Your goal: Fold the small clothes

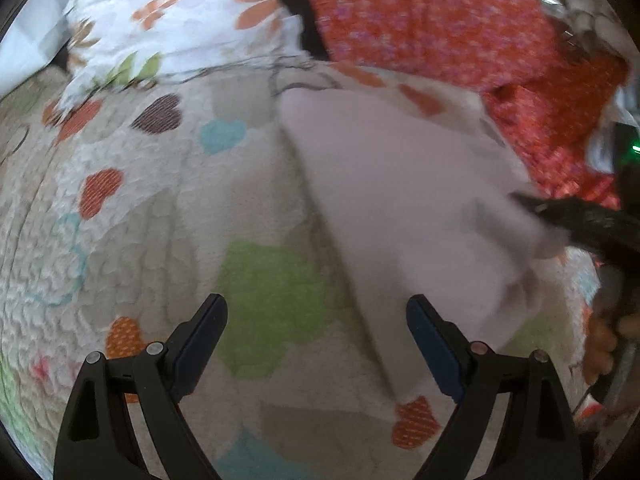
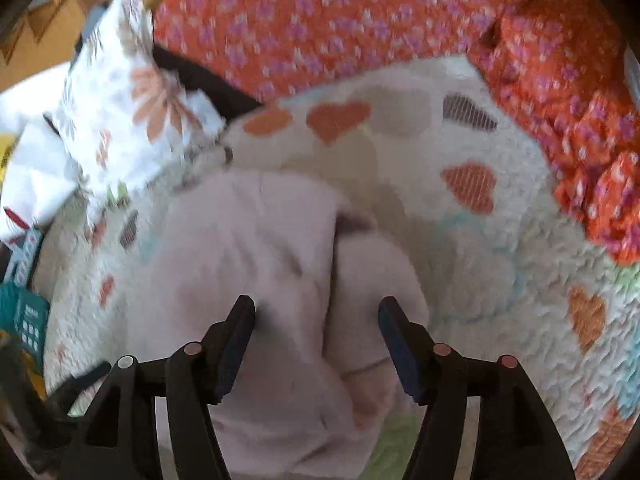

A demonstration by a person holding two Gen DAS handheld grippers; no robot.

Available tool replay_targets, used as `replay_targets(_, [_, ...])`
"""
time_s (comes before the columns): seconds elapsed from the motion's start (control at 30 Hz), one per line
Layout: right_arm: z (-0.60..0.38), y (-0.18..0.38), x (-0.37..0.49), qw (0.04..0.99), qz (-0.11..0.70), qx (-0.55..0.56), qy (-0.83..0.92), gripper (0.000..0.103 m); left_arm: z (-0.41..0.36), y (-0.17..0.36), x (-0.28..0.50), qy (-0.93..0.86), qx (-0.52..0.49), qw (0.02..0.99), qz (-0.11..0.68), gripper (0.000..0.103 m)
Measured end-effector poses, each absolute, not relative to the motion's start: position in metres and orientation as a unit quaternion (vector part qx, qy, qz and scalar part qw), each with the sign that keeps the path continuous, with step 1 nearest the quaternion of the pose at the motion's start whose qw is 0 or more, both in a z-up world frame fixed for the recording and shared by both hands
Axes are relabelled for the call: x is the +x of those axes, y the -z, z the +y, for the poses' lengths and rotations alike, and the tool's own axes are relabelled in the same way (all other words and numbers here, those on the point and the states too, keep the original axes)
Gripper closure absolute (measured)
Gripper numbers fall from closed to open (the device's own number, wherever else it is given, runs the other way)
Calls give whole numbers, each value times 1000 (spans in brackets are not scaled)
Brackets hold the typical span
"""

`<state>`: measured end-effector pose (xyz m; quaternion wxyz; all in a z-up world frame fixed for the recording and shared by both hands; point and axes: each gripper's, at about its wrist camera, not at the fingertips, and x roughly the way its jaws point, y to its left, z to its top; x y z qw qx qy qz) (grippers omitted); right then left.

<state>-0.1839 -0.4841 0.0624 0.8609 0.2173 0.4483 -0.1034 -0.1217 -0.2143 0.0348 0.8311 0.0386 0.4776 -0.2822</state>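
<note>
A small pale pink garment lies on a quilted bedspread with coloured hearts. In the left wrist view my left gripper is open and empty, just above the bedspread, with the garment's near edge beside its right finger. The right gripper's black fingers reach onto the garment's right side there. In the right wrist view the garment is bunched and partly folded over, and my right gripper is open right over it, holding nothing. Both views are blurred.
An orange cloth with pink flowers lies bunched along the far and right side. A white flowered cloth sits at the far left. Boxes and packets stand beyond the bed's left edge.
</note>
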Motion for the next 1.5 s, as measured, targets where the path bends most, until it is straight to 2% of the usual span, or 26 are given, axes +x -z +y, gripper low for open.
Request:
replay_targets(0.03, [-483, -56, -186, 856, 454, 228, 95, 67, -220, -35, -126, 292, 46, 830, 473, 13])
replay_targets(0.07, [-484, -50, -189, 848, 458, 253, 82, 80, -227, -35, -131, 299, 57, 828, 471, 13])
replay_targets(0.13, [-485, -41, -194, 830, 467, 300, 60, 85, -236, -32, -135, 298, 75, 825, 475, 15])
replay_targets(0.17, [-485, -39, -200, 824, 468, 317, 50, 86, -238, -31, -135, 294, 79, 824, 478, 21])
replay_targets(0.2, [-487, -38, -205, 816, 469, 337, 37, 88, -237, -30, -133, 291, 74, 820, 487, 31])
replay_targets(0.23, [-489, -37, -214, 800, 466, 378, 7, 90, -234, -29, -131, 290, 63, 815, 499, 33])
replay_targets(0.33, [-489, -45, -243, 776, 433, 452, -80, 91, -214, -33, -124, 293, 15, 802, 520, 33])
replay_targets(0.43, [-488, -59, -264, 800, 416, 421, -97, 91, -201, -35, -121, 276, 19, 810, 518, 33])
replay_targets(0.6, [-501, -18, -264, 790, 524, 314, 54, 89, -193, -23, -116, 259, 18, 807, 530, 33])
replay_targets(0.67, [-508, -18, -266, 785, 525, 320, 70, 88, -195, -20, -116, 258, 16, 806, 533, 33])
replay_targets(0.7, [-511, -22, -268, 789, 516, 327, 70, 81, -197, -19, -116, 259, 20, 806, 532, 33])
replay_targets(0.73, [-514, -32, -269, 800, 495, 332, 69, 64, -200, -18, -116, 260, 24, 806, 532, 33])
replay_targets(0.8, [-516, -47, -271, 821, 462, 327, 75, 42, -206, -18, -118, 261, 35, 807, 528, 33])
replay_targets(0.97, [-515, -56, -236, 850, 426, 291, 104, 42, -210, -17, -119, 260, 43, 812, 521, 33])
replay_targets(1.0, [-516, -51, -224, 849, 431, 286, 110, 42, -210, -16, -120, 259, 44, 812, 521, 33])
replay_targets(1.1, [-525, -30, -180, 821, 468, 317, 82, 86, -212, -14, -120, 258, 48, 813, 520, 33])
replay_targets(1.17, [-526, -34, -162, 821, 469, 314, 88, 88, -214, -14, -121, 259, 49, 811, 522, 33])
replay_targets(1.2, [-526, -42, -156, 832, 461, 296, 94, 92, -215, -13, -121, 261, 49, 810, 523, 33])
replay_targets(1.37, [-532, -81, -122, 881, 392, 204, 169, 95, -224, -9, -123, 263, 69, 809, 521, 32])
replay_targets(1.5, [-531, -43, -101, 853, 452, 168, 202, 94, -228, -9, -123, 259, 89, 809, 520, 28])
